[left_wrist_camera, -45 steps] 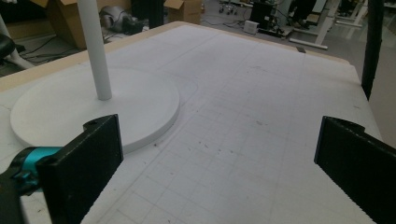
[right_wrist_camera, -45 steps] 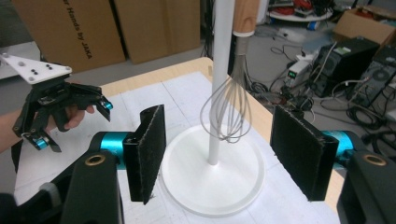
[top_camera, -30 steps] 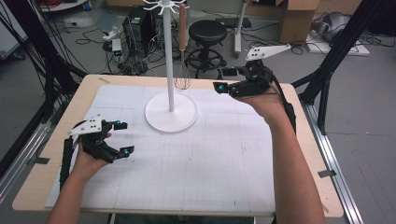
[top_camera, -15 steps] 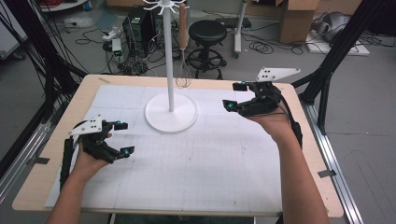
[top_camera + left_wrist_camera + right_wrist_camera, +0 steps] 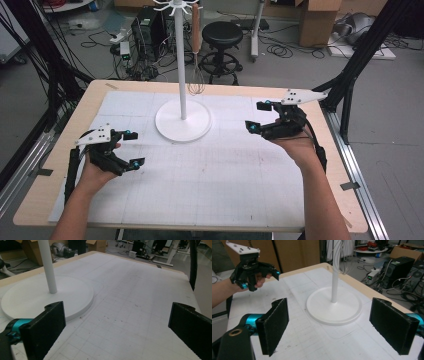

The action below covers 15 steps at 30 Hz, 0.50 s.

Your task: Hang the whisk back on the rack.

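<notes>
The table (image 5: 60,150) carries a white gridded mat (image 5: 210,175) that stops short of the wooden rim on every side. Most of the mat lies bare, with wide open room between the two hands and toward 6 o'clock. At 12 o'clock on the mat stands a white stand (image 5: 183,120): a round base with a thin upright pole. A whisk (image 5: 195,55) hangs from the hooks at its top.

The left gripper (image 5: 131,148) sits at 9 o'clock near the mat's left edge, well apart from the base. Its jaws are spread wide with nothing between them. The right gripper (image 5: 259,116) is at 2 o'clock, near the right rim. Its jaws also stand wide apart and empty, aimed toward the stand's base. Neither gripper touches the stand.
</notes>
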### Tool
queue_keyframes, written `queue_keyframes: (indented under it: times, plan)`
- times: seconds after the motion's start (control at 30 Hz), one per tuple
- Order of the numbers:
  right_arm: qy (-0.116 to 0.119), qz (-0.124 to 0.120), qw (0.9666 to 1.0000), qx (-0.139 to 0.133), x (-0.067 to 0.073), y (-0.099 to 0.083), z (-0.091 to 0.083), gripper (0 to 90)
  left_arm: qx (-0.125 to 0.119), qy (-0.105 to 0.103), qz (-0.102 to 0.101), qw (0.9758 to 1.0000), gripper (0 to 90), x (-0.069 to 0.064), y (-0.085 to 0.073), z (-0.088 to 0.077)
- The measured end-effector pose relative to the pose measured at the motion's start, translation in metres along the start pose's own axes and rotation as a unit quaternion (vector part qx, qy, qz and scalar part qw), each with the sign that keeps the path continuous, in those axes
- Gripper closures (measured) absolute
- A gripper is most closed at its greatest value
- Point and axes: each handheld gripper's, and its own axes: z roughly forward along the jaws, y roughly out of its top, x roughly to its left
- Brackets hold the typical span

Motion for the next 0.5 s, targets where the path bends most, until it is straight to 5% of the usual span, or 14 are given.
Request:
queue_keyframes:
  times: [0.5]
  plan:
    - [-0.002,0.025,0.9997,-0.001,0.007,-0.047,-0.009,14.4,0.002,-0.005,0.000,1.0000,1.7,-0.001,0.000,0.001]
